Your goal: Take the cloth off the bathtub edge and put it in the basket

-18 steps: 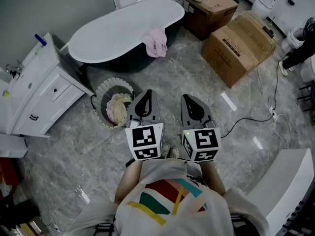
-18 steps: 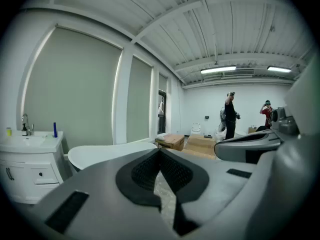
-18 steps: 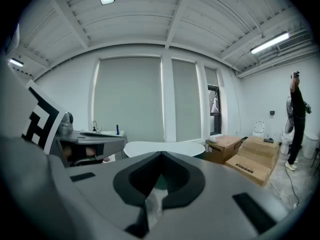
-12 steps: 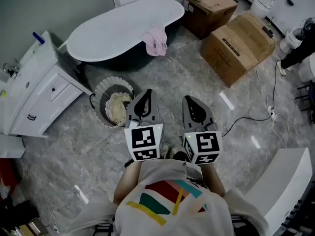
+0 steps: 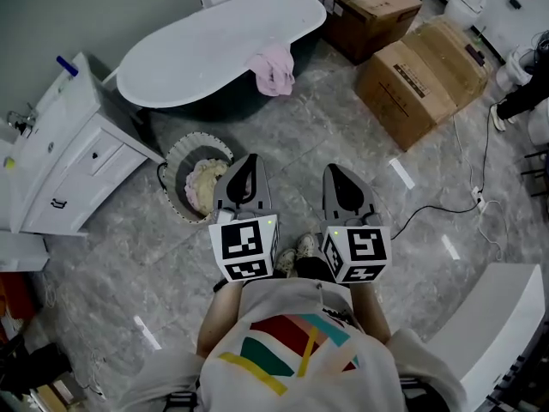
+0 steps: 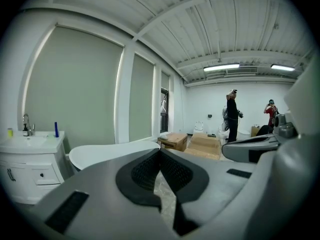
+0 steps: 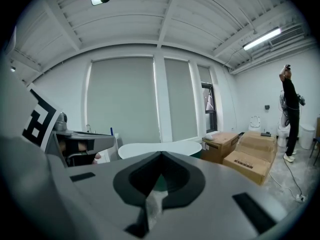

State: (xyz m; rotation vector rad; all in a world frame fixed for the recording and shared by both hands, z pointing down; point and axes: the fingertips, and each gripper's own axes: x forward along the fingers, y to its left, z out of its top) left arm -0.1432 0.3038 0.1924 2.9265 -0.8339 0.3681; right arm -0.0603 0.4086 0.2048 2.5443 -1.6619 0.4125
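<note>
Pink cloth hangs over the near edge of the white bathtub, in the upper middle of the head view; it is bunched and droops down the tub's dark outer side. Below and left of it, on the grey stone-pattern floor, stands the round basket with a scalloped rim, and a pale bundle of fabric lies inside it. The basket is apart from the tub and just left of the left gripper.

Both tools are held side by side in the lower middle of the frame, over the floor and well apart from the pink cloth. The left gripper has its jaws pressed together with nothing between them. The right gripper is likewise fully closed and empty. In each gripper view the dark pads meet in a point, with the tub beyond them.

At the left edge stands a white cabinet with a washbasin. Two cardboard boxes sit at the upper right, and a black cable trails across the floor on the right.
</note>
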